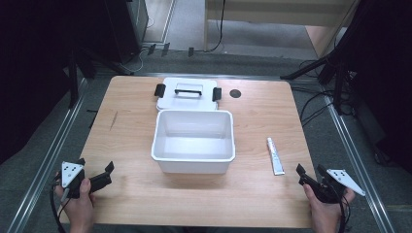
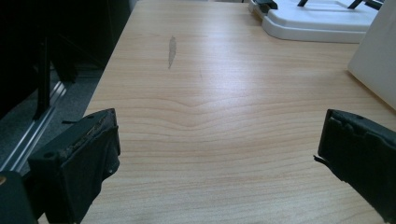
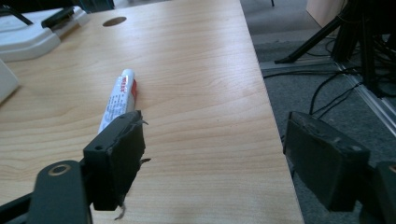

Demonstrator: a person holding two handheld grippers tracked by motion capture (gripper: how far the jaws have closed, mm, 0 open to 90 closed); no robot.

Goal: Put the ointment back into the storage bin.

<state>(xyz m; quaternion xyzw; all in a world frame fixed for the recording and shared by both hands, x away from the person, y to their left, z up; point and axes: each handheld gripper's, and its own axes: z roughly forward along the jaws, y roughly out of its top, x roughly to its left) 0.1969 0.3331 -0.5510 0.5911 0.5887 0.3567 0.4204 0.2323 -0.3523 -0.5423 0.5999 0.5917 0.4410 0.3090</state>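
One table (image 1: 136,204), rectangular with rounded corners, pale wood-grain laminate, smooth and faintly glossy, marked by a dark scuff (image 2: 171,50) toward the left and a small round dark hole (image 1: 235,93) near the far edge. One box (image 1: 193,165) at mid-table, white plastic, rectangular with rounded corners and a rolled rim, open at the top and bare inside. One lid (image 1: 166,99), also white plastic, lying flat just behind the box and touching or nearly touching its far wall, fitted with one black handle across the middle and two black clasps, one at each end. Two grippers, matte black with worn, frayed pads and a grey three-cornered plate on each: left gripper (image 1: 96,171) at the near left corner, held in one hand, jaws spread wide over bare wood with nothing between them; right gripper (image 1: 310,171) at the near right corner, held in the other hand, jaws likewise wide apart and holding nothing, one jaw over the tabletop, the other past the table's right edge. One tube (image 1: 275,156), the smallest item, slim and soft-sided, white with red and grey print and a white cap at the far end, lying flat on the wood to the right of the box, well apart from it, just ahead of the right gripper's jaws and untouched.
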